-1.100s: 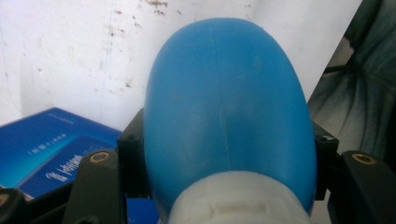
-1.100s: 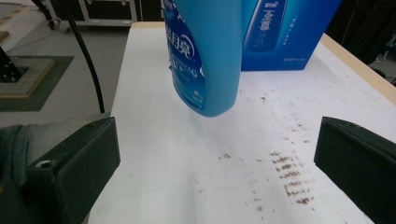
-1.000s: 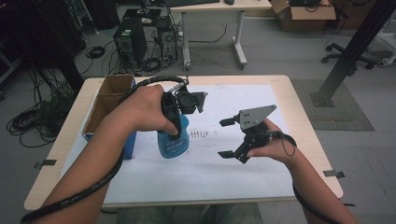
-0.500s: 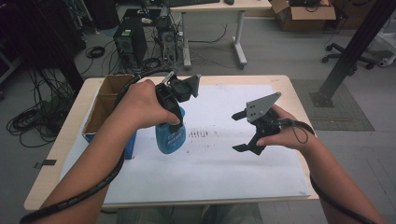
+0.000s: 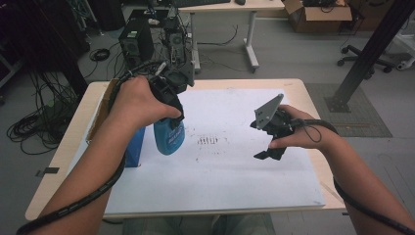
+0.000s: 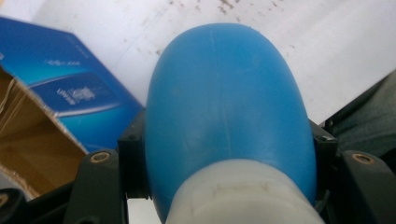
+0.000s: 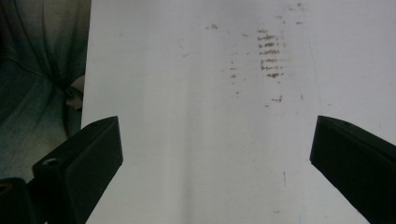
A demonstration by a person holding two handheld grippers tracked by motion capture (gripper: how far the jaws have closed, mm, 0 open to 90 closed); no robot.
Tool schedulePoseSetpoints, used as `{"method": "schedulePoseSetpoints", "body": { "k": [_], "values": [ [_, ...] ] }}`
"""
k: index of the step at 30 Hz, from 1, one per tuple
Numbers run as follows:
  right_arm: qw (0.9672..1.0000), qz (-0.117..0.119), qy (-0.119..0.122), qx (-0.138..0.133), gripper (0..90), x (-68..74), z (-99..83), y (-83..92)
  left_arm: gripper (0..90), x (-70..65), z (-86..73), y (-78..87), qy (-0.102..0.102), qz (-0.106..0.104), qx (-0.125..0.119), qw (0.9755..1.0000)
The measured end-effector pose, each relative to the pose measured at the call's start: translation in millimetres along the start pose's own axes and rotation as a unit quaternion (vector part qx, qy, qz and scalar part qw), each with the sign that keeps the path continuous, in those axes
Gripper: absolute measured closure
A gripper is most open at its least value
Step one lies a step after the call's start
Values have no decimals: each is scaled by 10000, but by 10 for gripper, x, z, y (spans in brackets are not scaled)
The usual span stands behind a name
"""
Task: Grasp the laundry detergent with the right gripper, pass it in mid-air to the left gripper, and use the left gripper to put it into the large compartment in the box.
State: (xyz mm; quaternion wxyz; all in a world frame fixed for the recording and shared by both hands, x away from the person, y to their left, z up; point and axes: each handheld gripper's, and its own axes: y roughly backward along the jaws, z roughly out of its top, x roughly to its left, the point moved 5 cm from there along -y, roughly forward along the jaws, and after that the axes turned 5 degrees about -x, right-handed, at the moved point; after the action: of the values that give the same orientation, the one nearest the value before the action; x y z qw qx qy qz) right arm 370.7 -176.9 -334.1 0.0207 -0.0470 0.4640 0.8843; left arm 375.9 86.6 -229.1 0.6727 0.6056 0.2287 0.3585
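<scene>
Overhead, the left gripper (image 5: 169, 105) clamps a smooth, rounded blue plastic bottle (image 5: 169, 136) at its white neck, lifted above the white sheet (image 5: 230, 171), beside a glossy blue box (image 5: 135, 147). Nearby, the right gripper (image 5: 266, 139) hangs with jaws spread wide, empty.

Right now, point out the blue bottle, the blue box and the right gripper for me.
blue bottle (image 6: 224, 107): left gripper view, middle of its rounded body.
blue box (image 6: 65, 88): left gripper view, its printed blue face.
right gripper (image 5: 268, 141): high view, gap between its open jaws.
</scene>
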Motion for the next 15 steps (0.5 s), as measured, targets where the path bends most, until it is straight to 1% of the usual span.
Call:
{"method": "schedulePoseSetpoints", "body": {
  "k": [1, 2, 3, 4, 6, 10, 11, 12, 13, 14, 15],
  "values": [
    [10000, 0, 0, 0, 26, 0, 0, 0, 376, 0, 0, 0, 0, 0, 0, 10000],
    [9999, 34, -30, 110, 26, 0, -19, -17, 376, 45, -5, 17, 198, -5, -21, 9998],
    [9999, 34, -30, 110, 26, 0, -19, -17, 376, 45, -5, 17, 198, -5, -21, 9998],
    [9997, 88, -5, 239, 27, -4, -41, -33, 376, 92, -6, 46, 341, -27, -29, 9994],
    [9993, 123, 8, 347, 28, -10, -60, -47, 376, 157, -10, 89, 483, -34, -29, 9988],
    [9982, 208, -76, 558, 29, -13, -96, -58, 377, 314, -29, 201, 801, -30, -81, 9968],
    [9980, 230, -65, 586, 29, -20, -105, -63, 377, 314, -29, 201, 801, -30, -81, 9968],
    [9978, 243, -79, 604, 29, -21, -112, -65, 377, 398, -42, 270, 985, -21, -120, 9951],
    [9978, 243, -79, 604, 29, -21, -112, -65, 377, 398, -42, 270, 985, -21, -120, 9951],
    [9975, 269, -108, 648, 29, -25, -128, -65, 377, 484, -58, 339, 1120, 14, -113, 9936],
    [9975, 269, -108, 648, 29, -25, -128, -65, 377, 484, -58, 339, 1120, 14, -113, 9936]
  ]
}}
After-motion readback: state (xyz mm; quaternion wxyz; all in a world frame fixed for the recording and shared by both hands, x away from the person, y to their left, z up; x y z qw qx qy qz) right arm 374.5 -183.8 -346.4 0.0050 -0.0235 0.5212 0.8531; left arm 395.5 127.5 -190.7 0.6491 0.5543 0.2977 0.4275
